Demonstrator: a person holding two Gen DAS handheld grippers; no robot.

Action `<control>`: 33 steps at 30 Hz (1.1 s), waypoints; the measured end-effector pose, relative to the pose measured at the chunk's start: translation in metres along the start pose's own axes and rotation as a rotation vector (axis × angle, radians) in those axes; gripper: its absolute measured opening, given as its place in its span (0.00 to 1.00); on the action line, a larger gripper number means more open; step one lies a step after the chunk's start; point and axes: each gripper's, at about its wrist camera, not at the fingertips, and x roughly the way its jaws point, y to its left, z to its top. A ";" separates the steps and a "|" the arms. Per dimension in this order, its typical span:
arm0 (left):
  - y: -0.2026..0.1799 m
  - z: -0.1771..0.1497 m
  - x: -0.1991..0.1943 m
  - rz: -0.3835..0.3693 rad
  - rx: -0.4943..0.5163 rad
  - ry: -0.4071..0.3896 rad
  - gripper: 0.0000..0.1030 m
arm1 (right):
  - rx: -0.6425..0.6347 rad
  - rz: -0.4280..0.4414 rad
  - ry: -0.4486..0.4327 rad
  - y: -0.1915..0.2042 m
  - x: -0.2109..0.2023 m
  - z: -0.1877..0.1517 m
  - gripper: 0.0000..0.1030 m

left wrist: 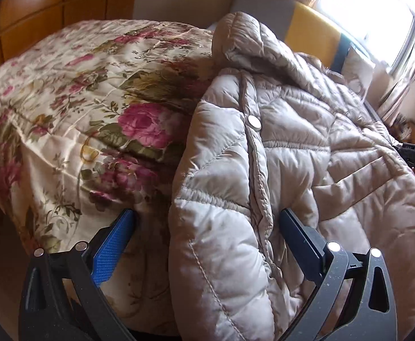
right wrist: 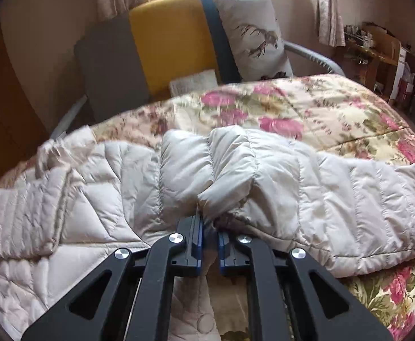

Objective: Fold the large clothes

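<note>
A beige quilted puffer jacket point(left wrist: 292, 156) lies on a floral bedspread point(left wrist: 65, 99). My left gripper point(left wrist: 207, 221) is open, its blue fingers point(left wrist: 113, 238) on either side of the jacket's front edge with the snap buttons. In the right wrist view the jacket point(right wrist: 94, 193) spreads across the bed with a sleeve point(right wrist: 349, 199) out to the right. My right gripper point(right wrist: 210, 227) is shut on a bunched fold of the jacket near the sleeve's base.
A grey, yellow and blue headboard point(right wrist: 165, 42) stands behind the bed, with a deer-print pillow point(right wrist: 253, 37) against it. A bright window with curtains point(left wrist: 377, 14) is beyond. A wooden shelf with clutter point(right wrist: 377, 51) stands at the right. Wooden panelling point(left wrist: 51, 5) is at the left.
</note>
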 end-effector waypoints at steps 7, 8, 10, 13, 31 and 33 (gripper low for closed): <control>0.010 0.033 -0.042 0.000 -0.085 -0.074 0.97 | -0.099 -0.047 -0.126 0.022 -0.064 -0.027 0.79; 0.007 0.044 -0.049 0.009 -0.074 -0.105 0.97 | -0.118 -0.031 -0.146 0.033 -0.078 -0.030 0.84; -0.011 0.068 -0.058 0.005 -0.028 -0.162 0.97 | -0.153 0.060 -0.175 0.056 -0.095 -0.038 0.87; -0.058 0.099 -0.050 -0.038 0.115 -0.188 0.97 | -0.259 0.160 -0.163 0.094 -0.091 -0.050 0.91; -0.287 0.152 0.142 -0.118 0.750 -0.019 0.97 | -0.123 0.098 -0.076 0.065 -0.031 -0.079 0.95; -0.292 0.148 0.163 -0.102 0.794 0.015 0.97 | -0.101 0.127 -0.080 0.061 -0.030 -0.078 0.95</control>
